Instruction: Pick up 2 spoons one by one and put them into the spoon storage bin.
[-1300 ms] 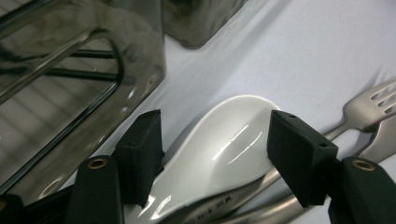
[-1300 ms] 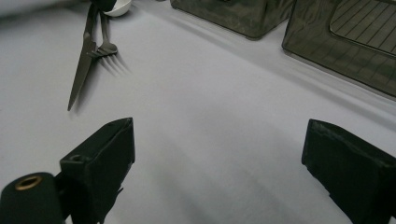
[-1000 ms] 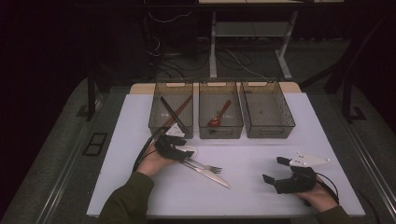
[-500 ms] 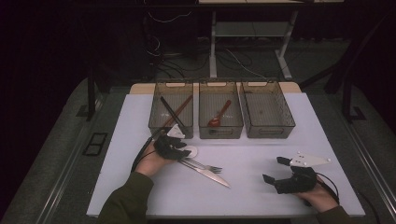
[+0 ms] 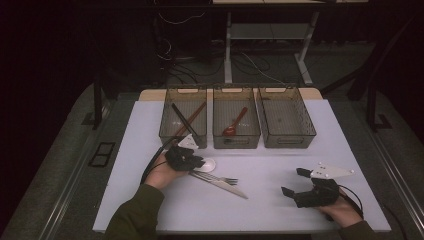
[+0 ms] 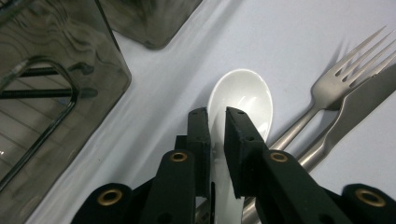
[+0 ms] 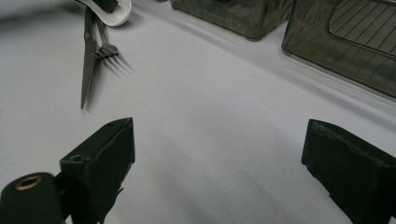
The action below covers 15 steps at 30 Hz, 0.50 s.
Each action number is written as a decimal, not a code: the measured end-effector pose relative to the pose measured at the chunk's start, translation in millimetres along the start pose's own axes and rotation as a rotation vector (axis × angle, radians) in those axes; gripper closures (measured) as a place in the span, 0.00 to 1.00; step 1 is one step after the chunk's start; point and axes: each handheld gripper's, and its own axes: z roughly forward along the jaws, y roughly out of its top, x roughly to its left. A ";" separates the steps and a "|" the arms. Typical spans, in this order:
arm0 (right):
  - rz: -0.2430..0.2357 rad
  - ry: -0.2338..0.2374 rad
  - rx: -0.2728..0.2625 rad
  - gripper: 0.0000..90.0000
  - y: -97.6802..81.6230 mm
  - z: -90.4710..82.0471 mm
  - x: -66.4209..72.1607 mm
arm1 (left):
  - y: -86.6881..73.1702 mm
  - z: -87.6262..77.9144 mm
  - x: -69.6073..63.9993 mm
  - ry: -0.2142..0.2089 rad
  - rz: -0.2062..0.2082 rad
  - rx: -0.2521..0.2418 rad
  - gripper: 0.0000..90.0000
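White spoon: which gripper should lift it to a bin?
Left. The left gripper, jaws just closing, pinches the white spoon handle on the table; the right gripper sits open, far off.

Fork (image 5: pixel 218 177) and knife (image 5: pixel 225 186) mid-table; three bins along the far edge: left bin (image 5: pixel 183 118) with chopsticks (image 5: pixel 186 121), middle bin (image 5: pixel 236 119) with red spoon (image 5: pixel 234 125), right bin (image 5: pixel 285 118).

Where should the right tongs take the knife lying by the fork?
Probably by the blade's free end: the knife lies flat beside the fork, handles under the left tongs, which have just been closing on the white spoon. Bring the open right tongs down from above, across the blade.
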 end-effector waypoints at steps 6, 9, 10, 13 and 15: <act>-0.001 0.000 -0.001 0.10 0.2 0.1 0.1 | 1.7 -1.7 -0.5 -0.010 0.012 -0.010 0.94; 0.001 0.000 0.000 0.10 0.2 0.2 0.1 | 1.4 -2.3 -1.1 -0.016 0.011 -0.017 0.95; 0.001 0.000 -0.001 0.10 0.2 0.2 0.0 | 1.5 -2.4 -1.1 -0.018 0.011 -0.016 0.95; 0.001 0.000 -0.001 0.10 0.1 0.1 0.0 | 2.2 -2.5 -0.8 -0.025 0.019 -0.015 0.95; 0.000 0.000 -0.002 0.10 0.1 0.0 -0.1 | 3.3 -1.6 -2.1 -0.024 0.025 -0.015 0.95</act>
